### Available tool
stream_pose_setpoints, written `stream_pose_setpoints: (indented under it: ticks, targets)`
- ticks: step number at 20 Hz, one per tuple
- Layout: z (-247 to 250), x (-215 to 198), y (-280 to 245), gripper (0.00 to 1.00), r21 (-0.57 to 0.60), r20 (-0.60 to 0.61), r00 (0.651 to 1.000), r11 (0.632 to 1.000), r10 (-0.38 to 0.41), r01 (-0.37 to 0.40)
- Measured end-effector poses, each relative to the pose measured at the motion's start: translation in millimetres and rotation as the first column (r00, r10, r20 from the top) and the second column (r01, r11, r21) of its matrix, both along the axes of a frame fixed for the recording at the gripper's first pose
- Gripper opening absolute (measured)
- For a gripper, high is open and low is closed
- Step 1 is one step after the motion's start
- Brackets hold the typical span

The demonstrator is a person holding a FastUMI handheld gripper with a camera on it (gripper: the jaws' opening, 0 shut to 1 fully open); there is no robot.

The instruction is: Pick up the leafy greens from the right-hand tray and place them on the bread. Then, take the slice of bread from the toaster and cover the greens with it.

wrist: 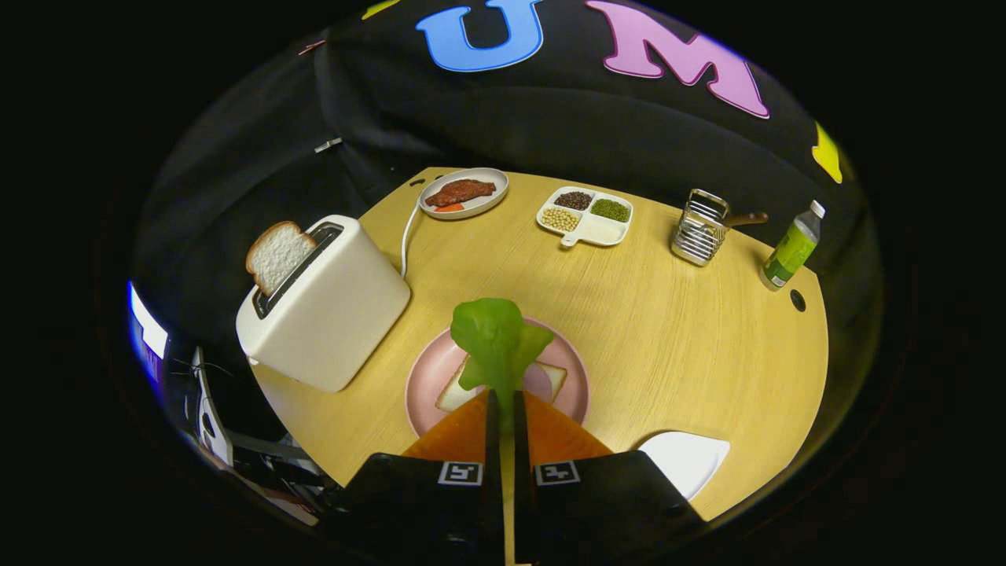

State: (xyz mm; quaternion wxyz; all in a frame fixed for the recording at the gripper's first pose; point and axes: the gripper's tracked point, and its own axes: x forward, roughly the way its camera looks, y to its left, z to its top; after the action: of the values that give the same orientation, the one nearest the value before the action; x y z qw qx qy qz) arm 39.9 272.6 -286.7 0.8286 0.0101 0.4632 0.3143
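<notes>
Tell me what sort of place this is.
Probably a staged kitchen table in a recording booth: a toaster holding a bread slice, a pink plate with bread, and food dishes. The tool is shut on leafy greens above the plate.

Wooden table (668, 338) with toaster (330, 303), pink plate (428, 377), bottle (790, 248)

Greens (497, 339) hide part of bread (542, 383).
</notes>
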Motion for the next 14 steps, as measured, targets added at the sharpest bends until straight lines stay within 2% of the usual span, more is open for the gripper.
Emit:
stream_pose_setpoints:
  ticks: [5,8,10,14]
  targets:
    - [-15,11,18,0.11,-0.009,-0.025,0.999,1.0,-0.019,0.019]
    - [-17,15,23,0.79,0.0,-0.019,0.999,0.999,-0.034,0.034]
    - [-17,18,20,0.99,-0.008,-0.006,0.999,0.999,-0.048,0.047]
    - [-10,16,15,0.99,0.017,-0.011,0.998,0.998,-0.061,0.061]
